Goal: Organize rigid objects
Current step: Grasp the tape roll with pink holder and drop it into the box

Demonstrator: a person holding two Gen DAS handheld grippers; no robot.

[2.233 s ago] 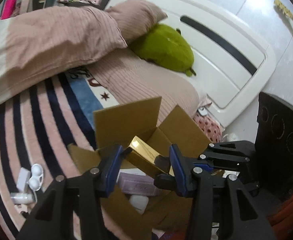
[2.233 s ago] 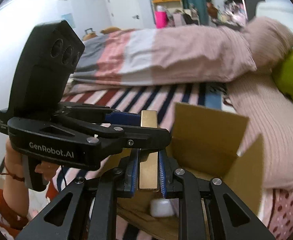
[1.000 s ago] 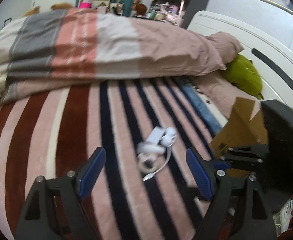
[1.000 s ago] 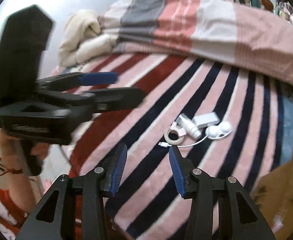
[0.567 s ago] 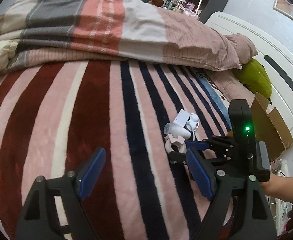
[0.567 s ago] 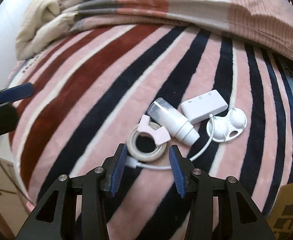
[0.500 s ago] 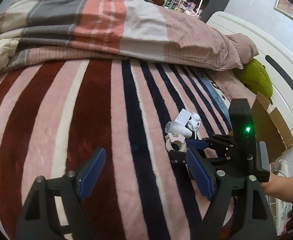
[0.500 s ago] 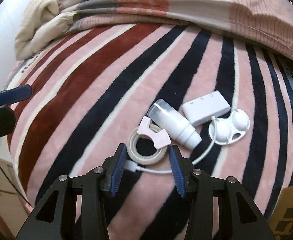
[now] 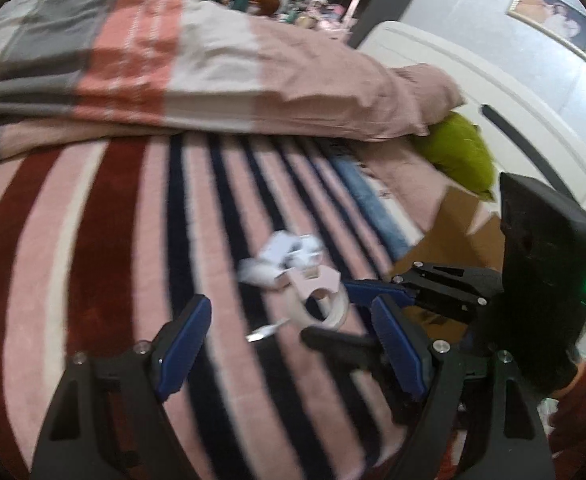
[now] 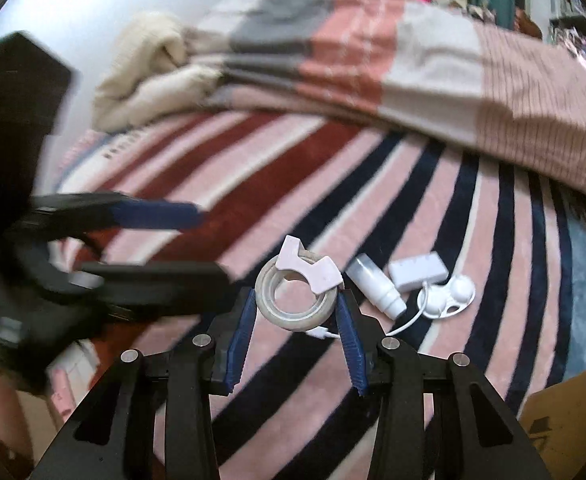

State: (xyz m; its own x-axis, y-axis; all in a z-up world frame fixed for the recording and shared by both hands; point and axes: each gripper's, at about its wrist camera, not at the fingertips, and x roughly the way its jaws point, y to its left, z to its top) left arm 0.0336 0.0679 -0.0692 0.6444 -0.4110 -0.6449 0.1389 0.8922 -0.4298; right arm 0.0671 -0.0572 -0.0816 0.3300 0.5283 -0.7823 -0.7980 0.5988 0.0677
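A clear tape roll (image 10: 297,304) with a pink cutter sits between the blue pads of my right gripper (image 10: 295,308), raised off the striped blanket. The jaws are closing, and both pads touch the roll's sides. In the left wrist view the same tape roll (image 9: 321,304) hangs in the right gripper (image 9: 325,310), just beyond my left gripper (image 9: 291,344), which is open and holds nothing. A white bottle (image 10: 377,288), a white hub box (image 10: 417,270) with its cable and a white round holder (image 10: 449,296) lie on the blanket to the right.
The left gripper (image 10: 197,240) shows blurred at the left of the right wrist view. An open cardboard box (image 9: 465,232) stands on the bed by the headboard, its corner (image 10: 565,420) at lower right. A folded quilt (image 9: 173,68) and a green plush (image 9: 461,156) lie behind.
The tape roll lay on the blanket half a second ago and is now gripped by the right gripper and raised. The left gripper has swung closer to the objects.
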